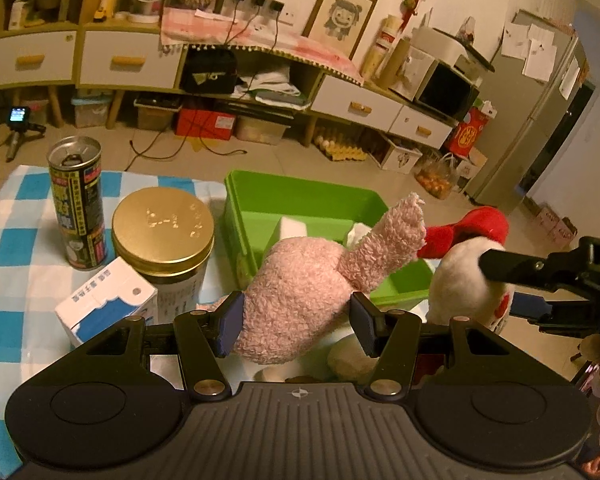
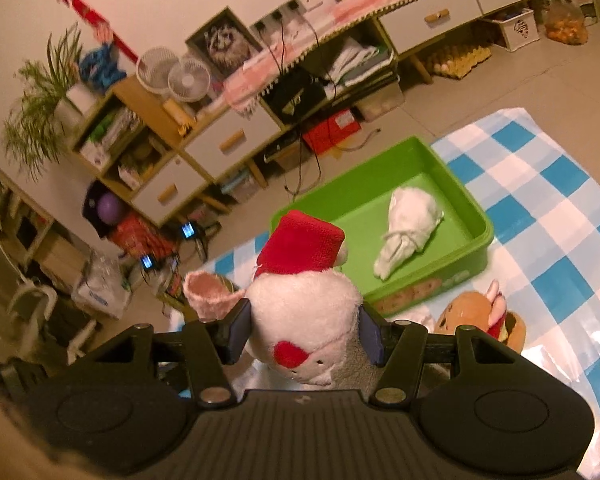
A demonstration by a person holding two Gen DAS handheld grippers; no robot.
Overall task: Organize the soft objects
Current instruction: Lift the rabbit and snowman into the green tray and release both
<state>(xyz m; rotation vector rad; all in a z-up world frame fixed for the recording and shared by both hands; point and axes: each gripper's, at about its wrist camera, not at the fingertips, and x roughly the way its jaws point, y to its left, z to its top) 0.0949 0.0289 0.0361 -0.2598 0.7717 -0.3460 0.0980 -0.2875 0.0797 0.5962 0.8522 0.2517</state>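
My left gripper [image 1: 298, 326] is shut on a pink fuzzy plush toy [image 1: 296, 300], held above the checked tablecloth with its ear [image 1: 392, 240] pointing up toward the green bin [image 1: 300, 196]. My right gripper [image 2: 306, 334] is shut on a white plush toy with a red hat [image 2: 304, 300]; in the left wrist view the white plush toy [image 1: 460, 280] hangs at the right with the right gripper's finger [image 1: 512, 268] across it. The green bin [image 2: 440, 168] holds a crumpled white cloth [image 2: 408, 232]. The pink toy's ear [image 2: 208, 294] shows left of the white toy.
A tall drink can [image 1: 78, 204], a gold-lidded jar [image 1: 164, 236] and a small blue-and-white carton [image 1: 108, 304] stand on the blue-and-white checked tablecloth [image 1: 8, 248] left of the bin. A burger-shaped plush [image 2: 480, 320] lies near the bin's front corner. Cabinets and floor clutter lie beyond the table.
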